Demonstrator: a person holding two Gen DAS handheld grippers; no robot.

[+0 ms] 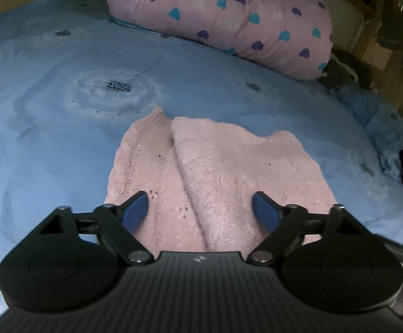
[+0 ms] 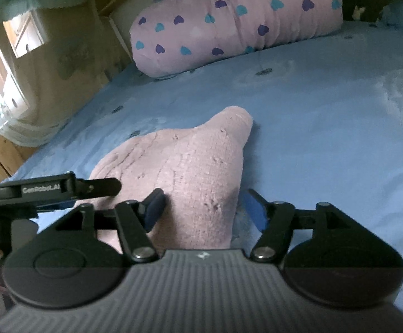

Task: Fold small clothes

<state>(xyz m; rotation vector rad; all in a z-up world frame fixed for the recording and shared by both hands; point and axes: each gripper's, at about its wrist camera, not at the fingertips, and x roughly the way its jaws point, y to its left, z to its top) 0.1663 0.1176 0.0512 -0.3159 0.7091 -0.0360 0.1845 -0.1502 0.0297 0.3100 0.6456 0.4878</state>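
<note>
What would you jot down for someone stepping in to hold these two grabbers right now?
Left gripper: open, empty, low over the near end of the pink knit garment.
Right gripper: open, empty, straddling the garment's near right edge.
The garment lies on the blue bedsheet, one lengthwise flap already laid over the middle; a narrow end points toward the heart-print pillow.
Done: apparently a first lengthwise fold.
Left: probably grip the near end, fold it toward the far end, then smooth.
</note>
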